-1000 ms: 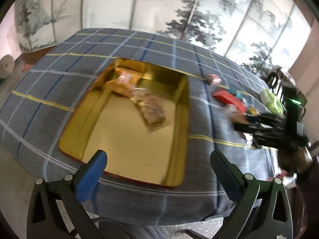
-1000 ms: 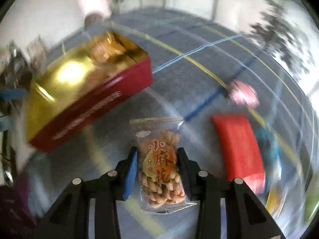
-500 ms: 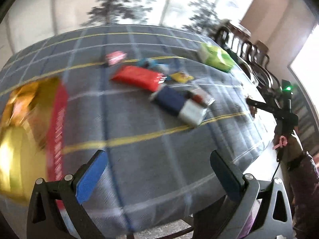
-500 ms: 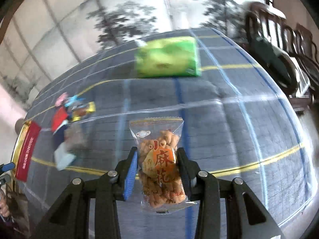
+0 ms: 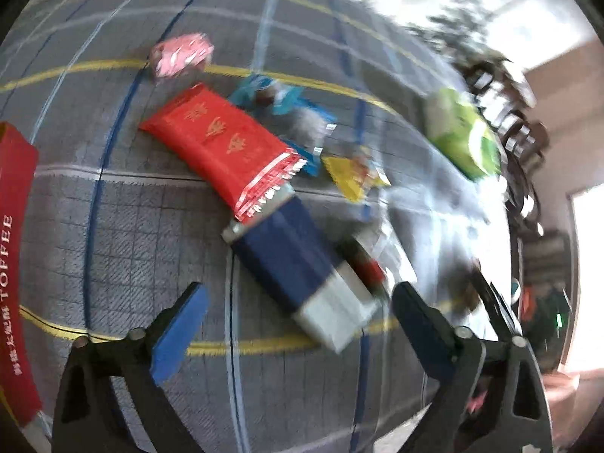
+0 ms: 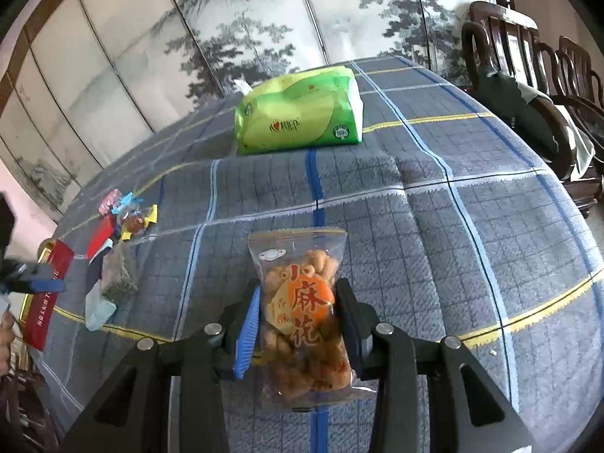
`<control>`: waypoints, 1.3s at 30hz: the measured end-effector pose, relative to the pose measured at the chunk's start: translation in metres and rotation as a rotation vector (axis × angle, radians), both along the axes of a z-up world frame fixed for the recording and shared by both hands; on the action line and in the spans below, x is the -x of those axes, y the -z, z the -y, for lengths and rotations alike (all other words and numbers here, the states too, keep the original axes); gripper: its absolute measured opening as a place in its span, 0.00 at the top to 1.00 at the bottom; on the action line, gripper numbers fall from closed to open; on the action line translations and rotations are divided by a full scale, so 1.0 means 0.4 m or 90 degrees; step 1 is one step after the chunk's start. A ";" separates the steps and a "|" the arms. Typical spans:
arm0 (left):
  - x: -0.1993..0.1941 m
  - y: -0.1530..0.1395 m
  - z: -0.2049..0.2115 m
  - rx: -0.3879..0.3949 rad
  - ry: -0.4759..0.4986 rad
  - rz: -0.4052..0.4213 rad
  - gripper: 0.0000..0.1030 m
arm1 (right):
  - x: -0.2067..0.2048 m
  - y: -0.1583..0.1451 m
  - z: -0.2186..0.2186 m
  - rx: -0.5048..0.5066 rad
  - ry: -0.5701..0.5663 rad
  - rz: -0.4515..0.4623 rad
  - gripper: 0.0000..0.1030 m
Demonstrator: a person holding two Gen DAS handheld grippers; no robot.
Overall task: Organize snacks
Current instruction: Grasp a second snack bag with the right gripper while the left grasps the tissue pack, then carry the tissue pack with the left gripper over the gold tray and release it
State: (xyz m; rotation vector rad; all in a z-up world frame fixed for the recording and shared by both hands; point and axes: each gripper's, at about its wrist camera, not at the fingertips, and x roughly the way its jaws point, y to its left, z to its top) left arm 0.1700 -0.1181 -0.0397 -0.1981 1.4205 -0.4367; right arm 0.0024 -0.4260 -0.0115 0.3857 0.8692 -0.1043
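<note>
tablecloth (image 6: 434,226) blue-grey plaid | tissue pack (image 6: 298,113) green | tin (image 5: 15,264) red

The right tool (image 6: 298,321) is clamped on a clear bag of fried dough twists (image 6: 302,309) with an orange label, held above the plaid-clothed worktop (image 6: 434,226). A green tissue pack (image 6: 298,111) lies at the far edge. At the left, small snack packets (image 6: 120,219) cluster near a red tin (image 6: 47,294).
</note>
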 end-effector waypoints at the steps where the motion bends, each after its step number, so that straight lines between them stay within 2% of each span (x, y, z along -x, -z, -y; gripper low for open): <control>1: -0.007 0.011 0.005 -0.004 -0.010 -0.015 0.15 | 0.001 0.001 0.000 0.000 -0.001 0.003 0.62; 3: -0.021 0.039 0.017 -0.017 -0.033 -0.052 0.26 | 0.001 0.000 -0.001 0.000 -0.004 0.004 0.62; 7: -0.019 0.037 0.056 -0.056 -0.047 -0.041 0.24 | 0.002 0.003 0.007 -0.014 -0.007 0.011 0.62; 10: -0.021 0.048 0.075 -0.087 -0.074 -0.049 0.20 | 0.004 0.005 0.013 -0.028 -0.008 0.016 0.62; 12: -0.022 0.052 0.094 -0.127 -0.076 -0.047 0.18 | 0.006 0.006 0.017 -0.035 -0.007 0.020 0.62; 14: -0.011 0.064 0.127 -0.178 -0.064 -0.050 0.10 | 0.006 0.007 0.020 -0.043 -0.007 0.023 0.62; 15: 0.000 0.080 0.150 -0.212 -0.044 -0.064 0.02 | 0.006 0.008 0.021 -0.044 -0.008 0.024 0.61; 17: 0.017 0.091 0.181 -0.260 -0.011 -0.048 0.00 | 0.006 0.008 0.021 -0.048 -0.010 0.026 0.61; 21: 0.031 0.080 0.161 -0.230 -0.048 -0.012 0.04 | 0.008 0.010 0.024 -0.053 -0.011 0.030 0.60; 23: 0.043 0.066 0.143 -0.235 -0.059 0.016 0.19 | 0.008 0.010 0.025 -0.055 -0.010 0.031 0.60; 24: 0.047 0.054 0.129 -0.241 -0.063 0.032 0.39 | 0.008 0.010 0.026 -0.056 -0.010 0.031 0.60; 25: 0.048 0.043 0.123 -0.236 -0.068 0.046 0.51 | 0.008 0.010 0.026 -0.057 -0.010 0.031 0.60; 28: 0.048 0.029 0.073 -0.182 -0.082 0.042 0.53 | 0.007 0.011 0.028 -0.061 -0.008 0.033 0.60; 31: 0.085 0.021 0.043 -0.177 -0.054 0.059 0.54 | 0.010 0.012 0.032 -0.067 -0.003 0.035 0.60; 32: 0.111 0.008 0.022 -0.151 -0.045 0.071 0.55 | 0.010 0.012 0.033 -0.068 -0.002 0.035 0.60; 33: 0.147 -0.005 0.020 -0.149 -0.030 0.103 0.56 | 0.010 0.012 0.033 -0.069 -0.001 0.035 0.60; 35: 0.193 -0.042 0.003 -0.171 -0.004 0.171 0.56 | 0.010 0.012 0.032 -0.065 -0.002 0.034 0.60; 37: 0.227 -0.069 -0.047 -0.134 0.007 0.189 0.56 | 0.009 0.011 0.028 -0.058 -0.002 0.033 0.60; 39: 0.252 -0.086 -0.088 -0.140 0.008 0.209 0.56 | 0.006 0.009 0.021 -0.047 -0.002 0.030 0.60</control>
